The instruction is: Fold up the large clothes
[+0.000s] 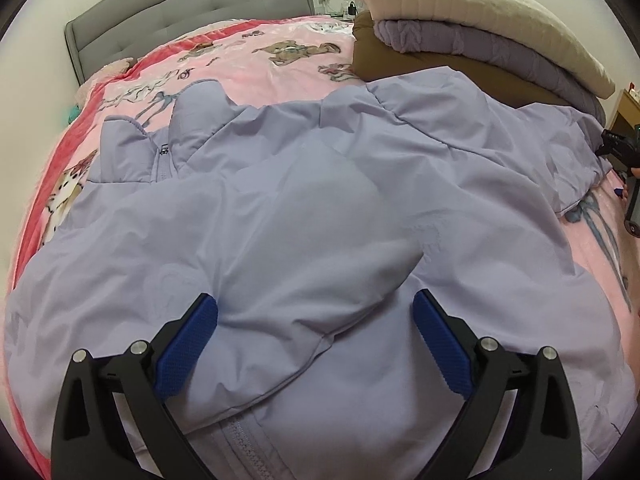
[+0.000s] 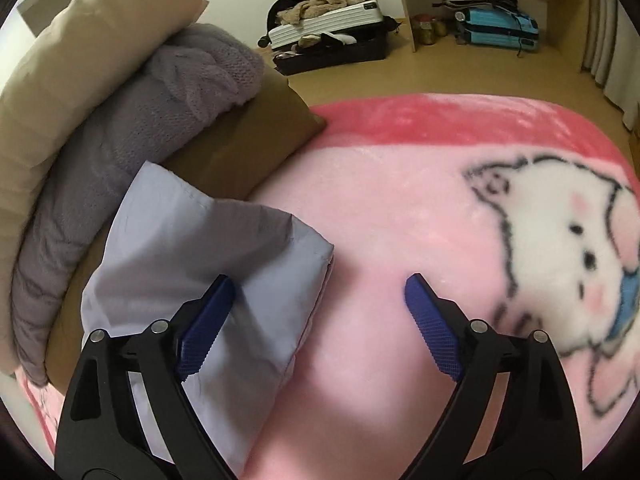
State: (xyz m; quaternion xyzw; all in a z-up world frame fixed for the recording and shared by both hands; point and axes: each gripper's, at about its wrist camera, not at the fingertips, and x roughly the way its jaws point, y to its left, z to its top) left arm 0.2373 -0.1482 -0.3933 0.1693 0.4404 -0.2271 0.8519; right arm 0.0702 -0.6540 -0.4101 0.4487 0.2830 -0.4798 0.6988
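Observation:
A large lavender padded jacket (image 1: 320,200) lies spread on the pink bed blanket (image 1: 256,68), one sleeve folded across its body, hood at the far left. My left gripper (image 1: 316,320) is open, its blue pads on either side of the folded sleeve's cuff end, just above the fabric. My right gripper (image 2: 320,300) is open over the blanket (image 2: 400,208); its left finger (image 2: 208,312) rests on the jacket's other sleeve end (image 2: 192,248). The right gripper's body shows at the left wrist view's right edge (image 1: 624,152).
A stack of folded clothes, cream (image 1: 480,12), purple knit (image 1: 480,48) and brown (image 1: 420,64), sits at the bed's far right, beside the sleeve end (image 2: 120,128). A grey headboard (image 1: 180,12) is behind. Suitcases (image 2: 332,36) stand on the wood floor beyond the bed.

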